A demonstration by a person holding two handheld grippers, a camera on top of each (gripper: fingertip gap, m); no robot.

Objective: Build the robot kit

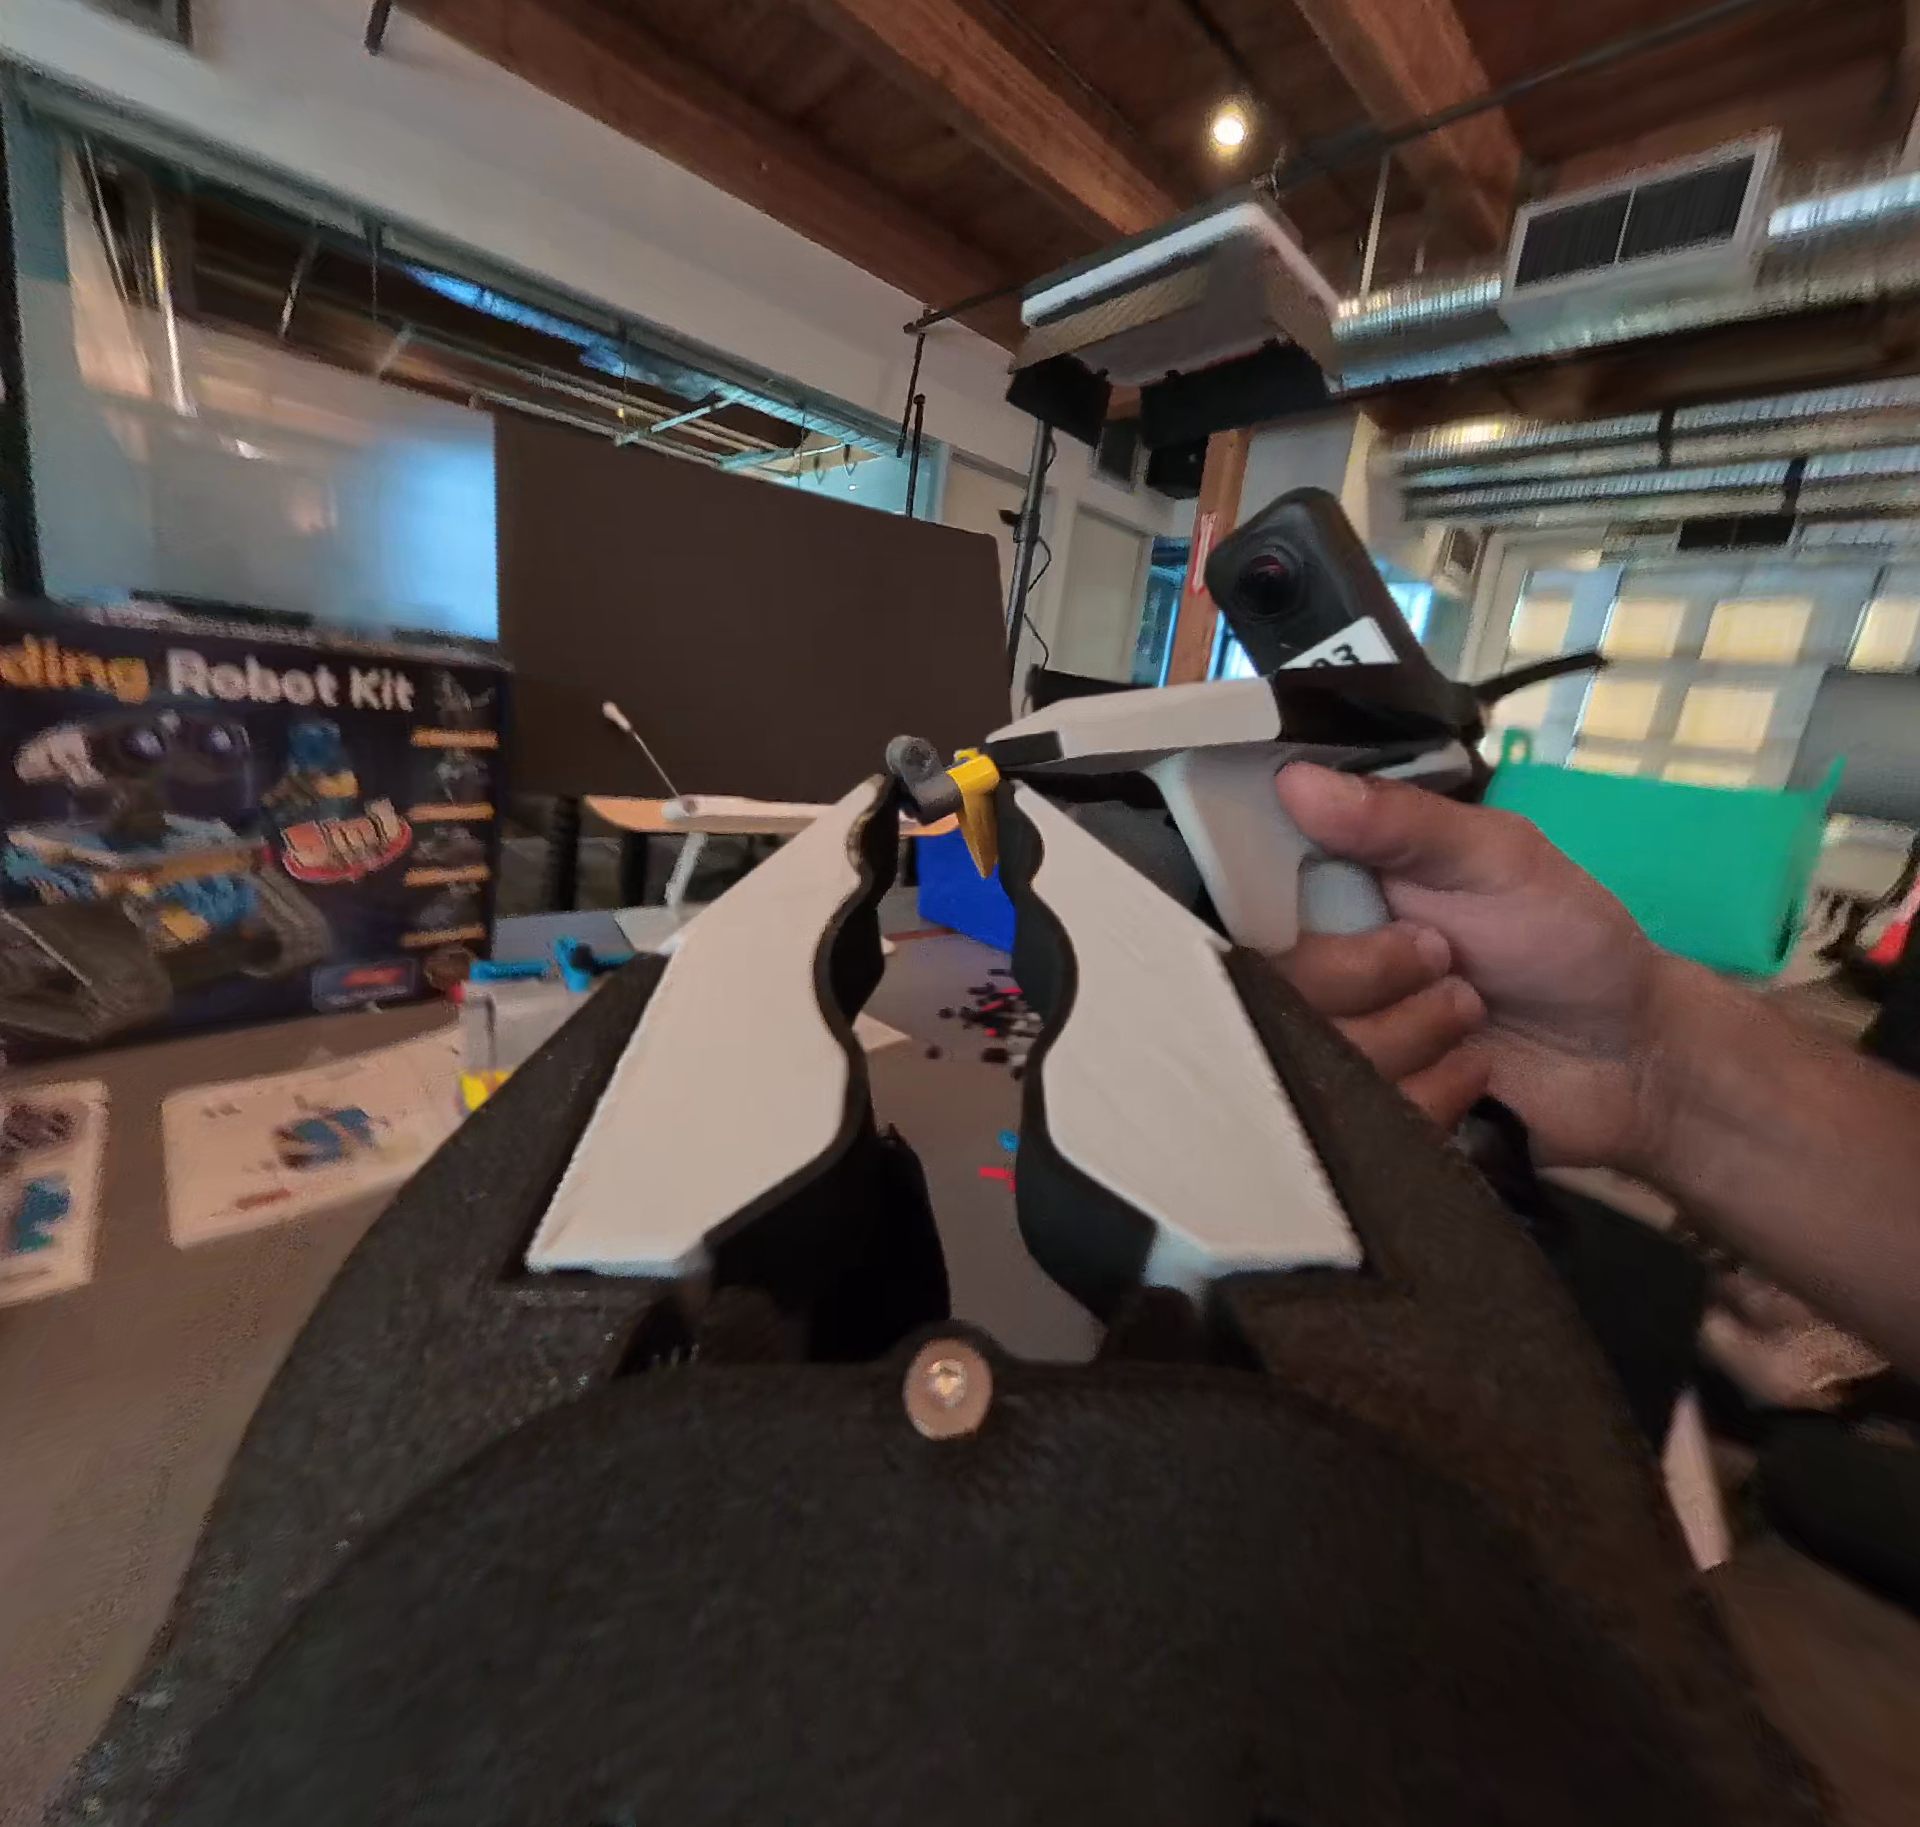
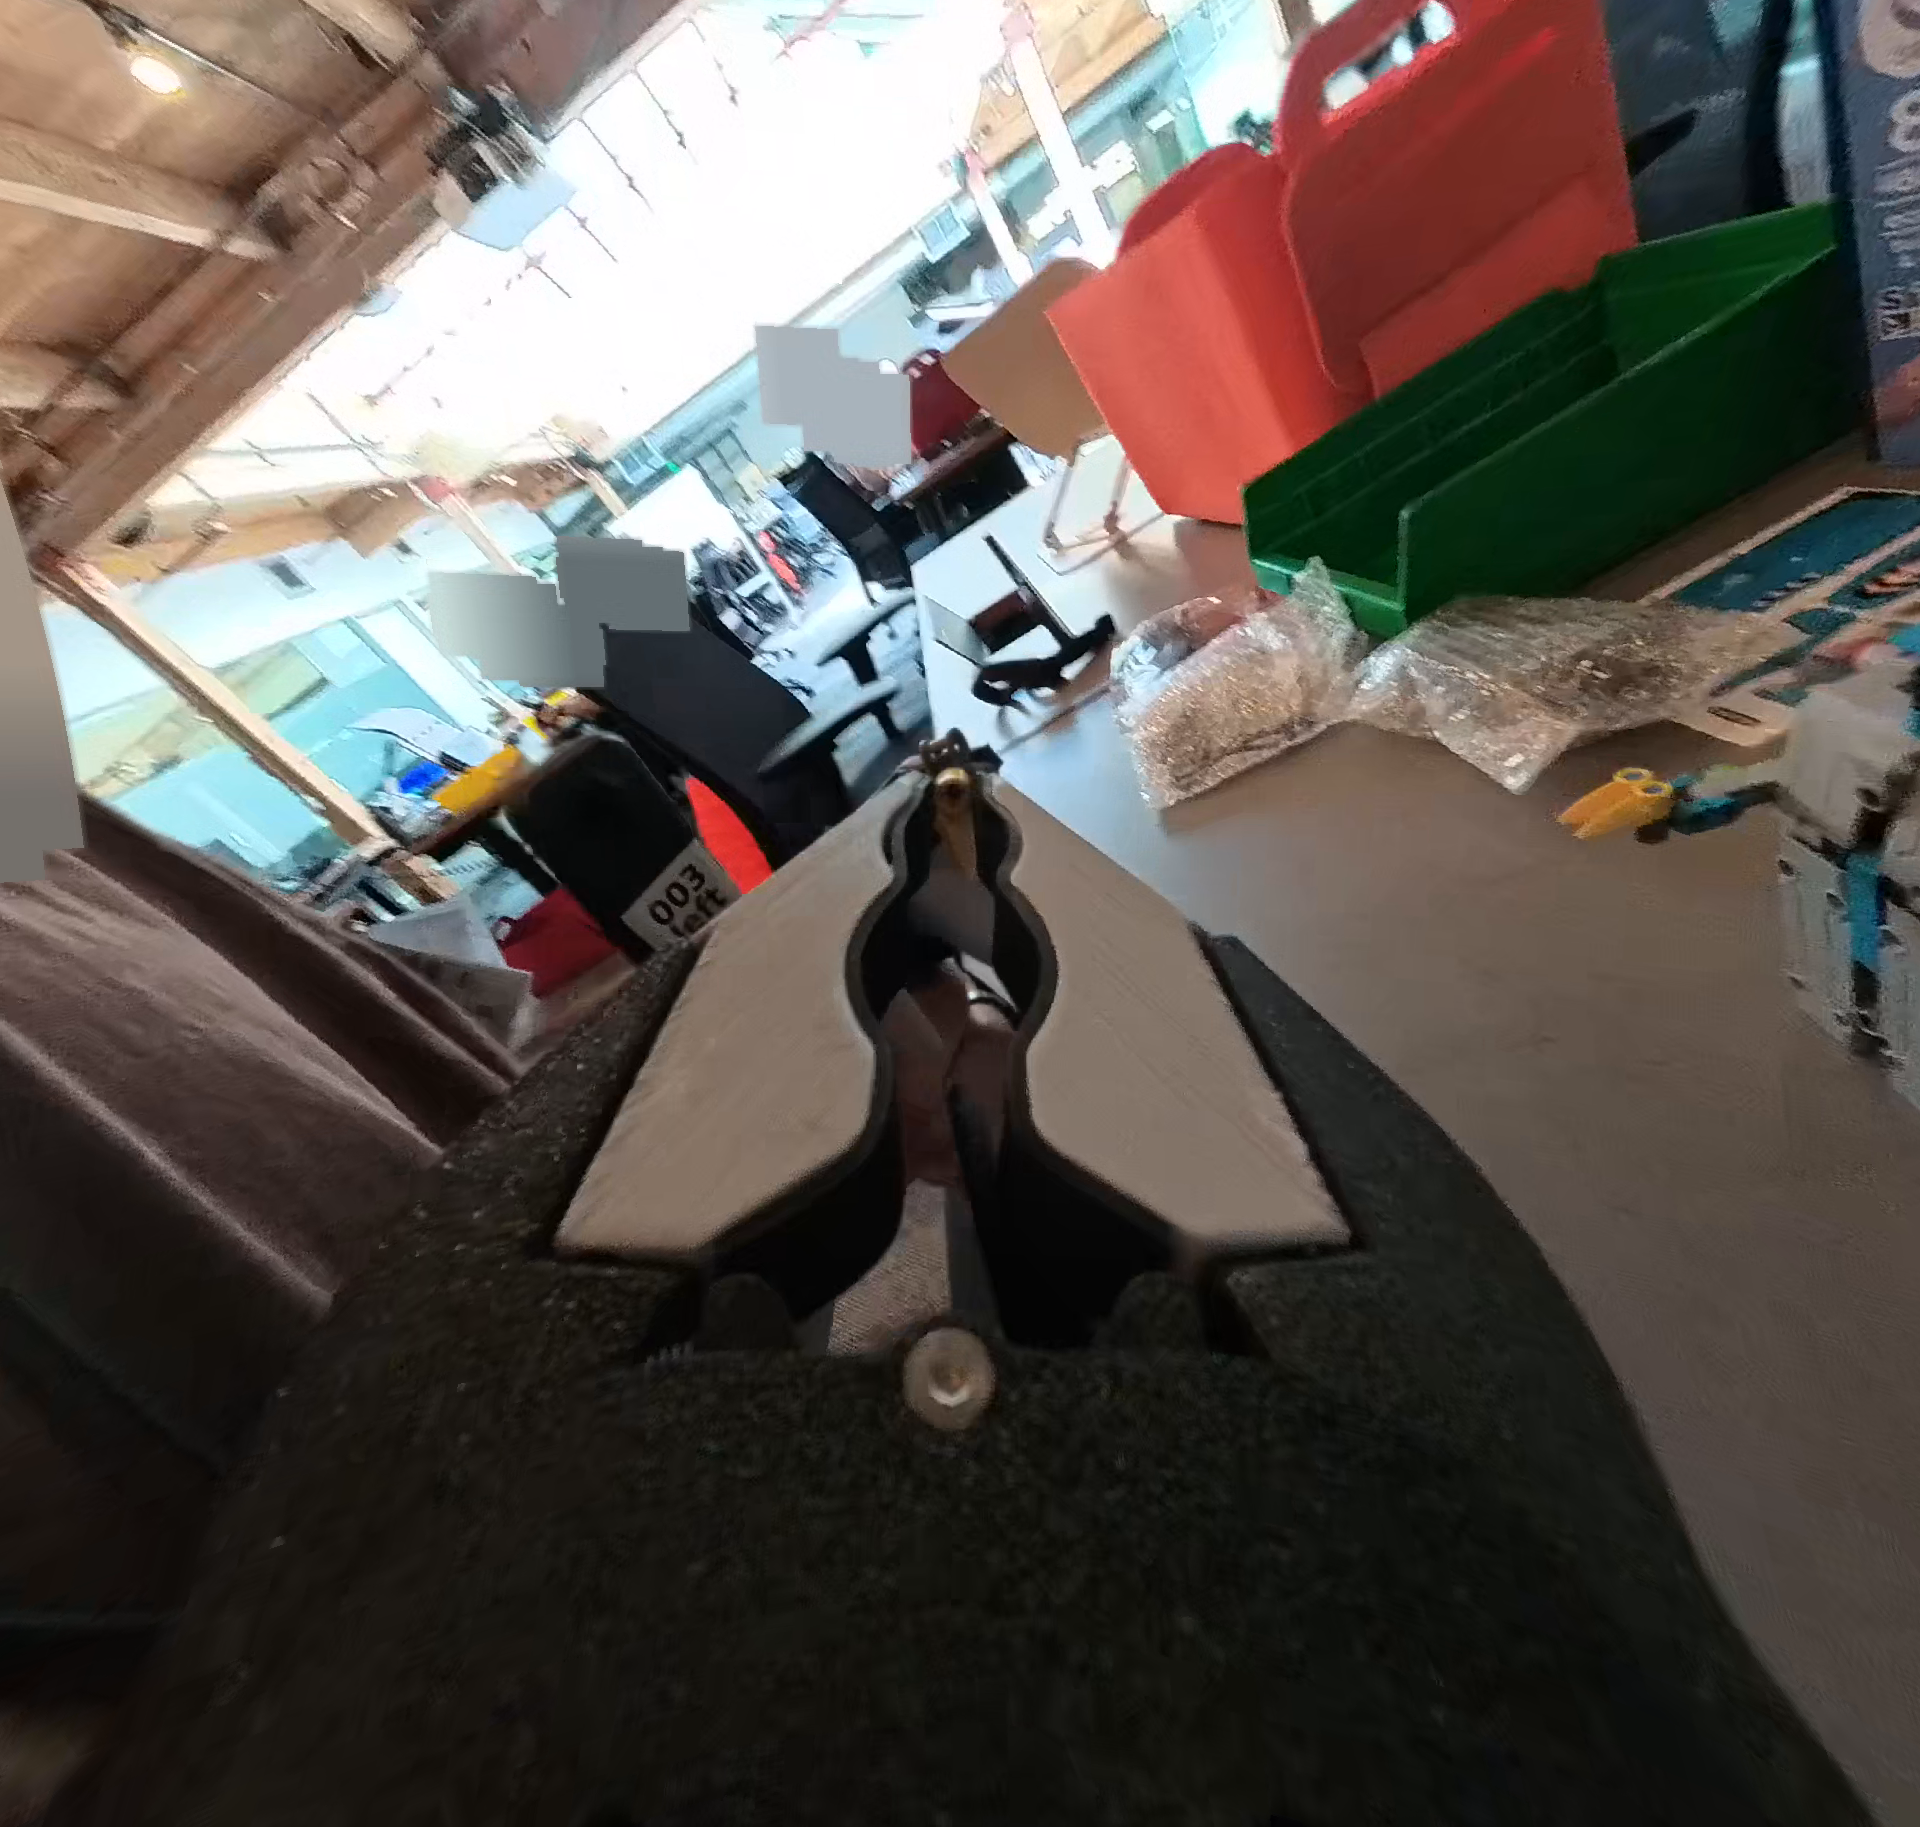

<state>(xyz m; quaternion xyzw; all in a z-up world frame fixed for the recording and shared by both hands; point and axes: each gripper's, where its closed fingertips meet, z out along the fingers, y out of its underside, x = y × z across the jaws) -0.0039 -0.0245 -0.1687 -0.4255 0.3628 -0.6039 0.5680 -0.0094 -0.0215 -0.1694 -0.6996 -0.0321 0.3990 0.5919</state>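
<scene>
Both grippers meet at twelve o'clock: left gripper (image 1: 940,790) clamps a grey connector (image 1: 920,767), right gripper (image 2: 951,806) pinches the yellow piece (image 1: 977,809) joined to it.

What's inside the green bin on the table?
The green bin looks empty where its inside shows, just ribbed walls. Its near wall hides the bottom front. Crinkly plastic bags lie on the table in front of it.

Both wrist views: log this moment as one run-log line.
left gripper: shut on small grey-and-yellow piece | right gripper: shut on the same piece, from the side | held above table | green bin behind
</scene>
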